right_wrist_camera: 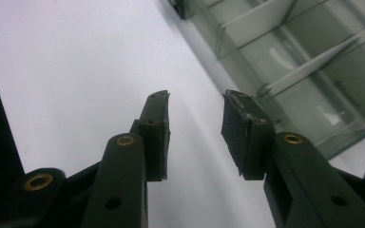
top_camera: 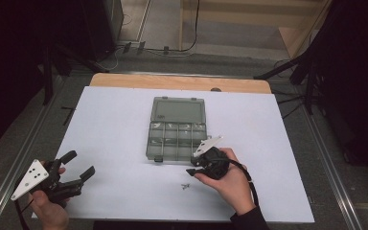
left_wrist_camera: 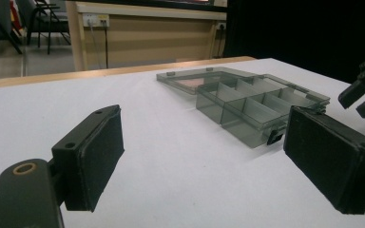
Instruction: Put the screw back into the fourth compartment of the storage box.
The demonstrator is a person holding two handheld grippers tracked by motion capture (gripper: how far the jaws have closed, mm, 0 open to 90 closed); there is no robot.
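A smoky clear compartment box (top_camera: 172, 154) lies mid-table with its lid (top_camera: 178, 110) flat open behind it; several divided cells show. My right gripper (top_camera: 194, 166) hovers just off the box's front right corner, jaws pointing left and down, open with nothing between them. In the right gripper view the pads (right_wrist_camera: 196, 102) stand apart over white table, with the box (right_wrist_camera: 313, 57) to their right. My left gripper (top_camera: 79, 164) rests at the front left, open wide and empty. Its view has the jaws (left_wrist_camera: 204, 137) framing the box (left_wrist_camera: 247, 107), with the right gripper (left_wrist_camera: 361, 92) farther off.
A few tiny dark screws (top_camera: 186, 186) lie on the white table (top_camera: 115, 124) in front of the right hand. A bare wooden strip (top_camera: 172, 82) runs along the far edge. Black stands and cables surround the table on the floor.
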